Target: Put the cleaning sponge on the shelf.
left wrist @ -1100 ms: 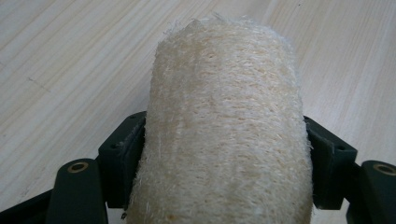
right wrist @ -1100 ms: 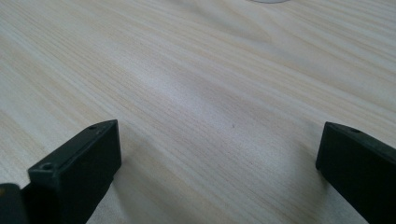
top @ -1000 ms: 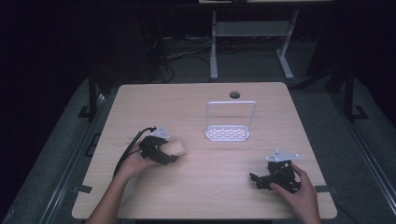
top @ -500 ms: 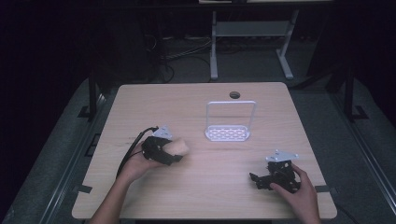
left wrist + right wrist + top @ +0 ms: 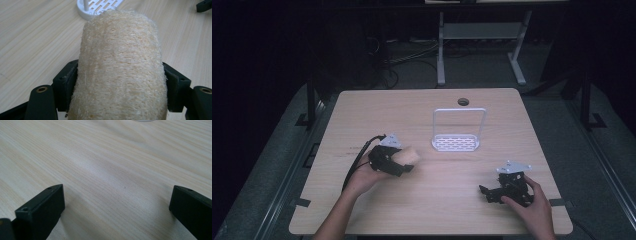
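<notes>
A tan, fibrous loofah sponge (image 5: 120,65) is clamped between the jaws of my left gripper (image 5: 399,162), held just above the wooden table (image 5: 377,115) left of centre; in the high view the loofah (image 5: 408,156) pokes out toward a white rack. That white rack (image 5: 457,142), a slotted base with an upright wire hoop, stands mid-table, and its base (image 5: 96,7) shows beyond the loofah in the left gripper view. My right gripper (image 5: 487,192) rests low at the front right, open, with bare wood between its black jaws (image 5: 117,205).
A round cable hole (image 5: 463,102) sits near the table's far edge. A black cable (image 5: 357,162) trails from the left gripper toward the front edge. Beyond the table are a dark floor, cables and a metal stand (image 5: 482,35).
My left gripper with the loofah has shifted slightly right and forward toward the rack. The right gripper has stayed put.
</notes>
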Action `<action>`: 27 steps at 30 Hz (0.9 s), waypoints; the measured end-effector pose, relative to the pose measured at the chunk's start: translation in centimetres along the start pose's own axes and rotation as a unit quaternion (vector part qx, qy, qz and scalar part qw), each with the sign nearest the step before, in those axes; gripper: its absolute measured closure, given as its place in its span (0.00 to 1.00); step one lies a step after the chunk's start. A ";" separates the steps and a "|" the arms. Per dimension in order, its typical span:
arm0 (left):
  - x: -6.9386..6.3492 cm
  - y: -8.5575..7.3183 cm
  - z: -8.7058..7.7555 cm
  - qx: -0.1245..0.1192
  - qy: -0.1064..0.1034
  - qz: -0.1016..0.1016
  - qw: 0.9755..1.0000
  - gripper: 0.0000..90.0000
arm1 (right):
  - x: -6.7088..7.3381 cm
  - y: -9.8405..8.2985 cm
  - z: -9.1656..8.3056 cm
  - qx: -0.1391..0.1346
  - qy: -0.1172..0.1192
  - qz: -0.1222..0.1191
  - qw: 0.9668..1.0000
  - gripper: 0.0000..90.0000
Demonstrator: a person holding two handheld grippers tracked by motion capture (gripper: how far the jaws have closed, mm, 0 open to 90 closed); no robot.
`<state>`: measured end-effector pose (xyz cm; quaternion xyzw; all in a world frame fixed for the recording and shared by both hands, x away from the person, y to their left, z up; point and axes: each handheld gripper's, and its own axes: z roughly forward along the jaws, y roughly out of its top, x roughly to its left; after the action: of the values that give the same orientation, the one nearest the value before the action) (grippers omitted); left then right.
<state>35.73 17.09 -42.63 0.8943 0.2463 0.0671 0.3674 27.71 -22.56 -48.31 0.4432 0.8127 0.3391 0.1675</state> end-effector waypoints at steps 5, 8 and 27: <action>-0.2 0.4 0.3 -0.003 -0.001 0.000 1.000 0.30 | 0.0 0.0 0.0 0.000 0.000 0.000 1.000 0.00; -0.4 0.9 0.6 -0.003 -0.003 0.004 1.000 0.30 | 0.0 0.0 0.0 0.000 0.000 -0.001 1.000 0.00; -1.4 3.5 2.0 -0.016 -0.017 0.018 1.000 0.30 | 0.0 0.0 0.0 0.001 0.000 0.000 1.000 0.00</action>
<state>36.50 13.08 -41.55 0.8936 0.2230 0.0626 0.3844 27.70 -22.56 -48.31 0.4431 0.8130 0.3386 0.1673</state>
